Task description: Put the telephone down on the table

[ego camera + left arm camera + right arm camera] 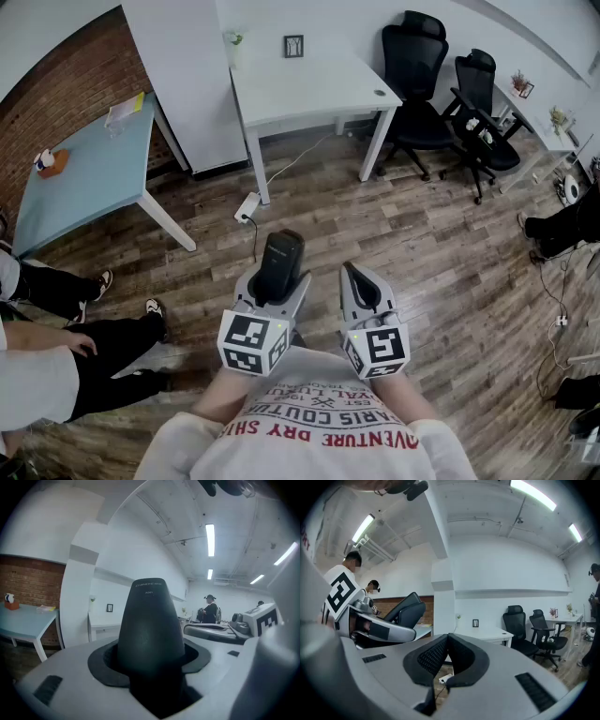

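The telephone [282, 251] is a black handset. My left gripper [278, 281] is shut on it, and it sticks out forward over the wooden floor. In the left gripper view the telephone [151, 625] fills the middle, wedged between the dark pads. My right gripper [356, 274] hovers just right of the left one, held level, shut with nothing between its pads. In the right gripper view the pads [436, 656] meet at their tips, and the telephone [405, 609] shows at the left. A white table [309, 89] stands ahead; a light blue table [84, 169] stands ahead to the left.
Two black office chairs [422, 84] stand right of the white table. A power strip [247, 206] with a cable lies on the floor near that table's leg. A seated person's legs [103, 342] are at the left. A white pillar [187, 75] rises between the tables.
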The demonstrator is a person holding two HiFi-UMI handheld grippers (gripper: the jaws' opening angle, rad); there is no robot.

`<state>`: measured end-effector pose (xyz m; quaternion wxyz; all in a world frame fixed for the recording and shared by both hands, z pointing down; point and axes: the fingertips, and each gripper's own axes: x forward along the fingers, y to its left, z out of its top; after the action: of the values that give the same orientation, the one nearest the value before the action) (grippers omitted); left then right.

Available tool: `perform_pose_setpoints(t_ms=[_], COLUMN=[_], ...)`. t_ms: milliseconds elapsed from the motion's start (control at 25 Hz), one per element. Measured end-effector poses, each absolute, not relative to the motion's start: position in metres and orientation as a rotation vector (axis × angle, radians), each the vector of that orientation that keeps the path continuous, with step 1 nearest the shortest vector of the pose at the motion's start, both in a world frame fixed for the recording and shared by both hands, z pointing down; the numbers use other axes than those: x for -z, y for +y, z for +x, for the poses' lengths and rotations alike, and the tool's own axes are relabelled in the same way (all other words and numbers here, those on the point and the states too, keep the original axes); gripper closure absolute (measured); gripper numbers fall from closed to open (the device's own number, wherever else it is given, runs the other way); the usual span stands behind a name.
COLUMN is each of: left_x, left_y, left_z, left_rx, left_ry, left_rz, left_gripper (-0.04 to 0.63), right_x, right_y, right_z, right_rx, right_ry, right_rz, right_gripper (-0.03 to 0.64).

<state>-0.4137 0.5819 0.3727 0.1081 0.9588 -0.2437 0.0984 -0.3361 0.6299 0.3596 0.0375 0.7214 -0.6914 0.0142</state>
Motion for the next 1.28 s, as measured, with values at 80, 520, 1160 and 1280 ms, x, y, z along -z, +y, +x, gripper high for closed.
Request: perform_pose_setpoints(t_ms=[80, 520, 1160, 1280], left_x=[-0.372, -0.381, -0.411, -0.411], left_y=[0.578, 0.566, 0.488, 0.445], left_z=[-0.413, -0.405, -0.375, -0.356], left_rx=[-0.286, -0.306, -0.370, -0.377], left_ry=[-0.713, -0.682, -0.677, -0.643], left_rz=[2.820, 2.808, 2.725, 2.724], left_gripper=[0.314, 0.314, 0.314, 0.314], right_x=[-0.356, -0.366, -0.396, -0.394], right_y=[0.628, 0.616, 0.552, 0.512], right_z=[-0.334, -0.312, -0.258, -0.243], right_rx=[-0.030, -0.126, -0.269, -0.269], right_ry=[-2.124, -2.073, -1.984, -1.961], right_rz=[2.233, 2.339, 2.395, 2.406], right_gripper=[0.592, 0.592, 0.592, 0.592])
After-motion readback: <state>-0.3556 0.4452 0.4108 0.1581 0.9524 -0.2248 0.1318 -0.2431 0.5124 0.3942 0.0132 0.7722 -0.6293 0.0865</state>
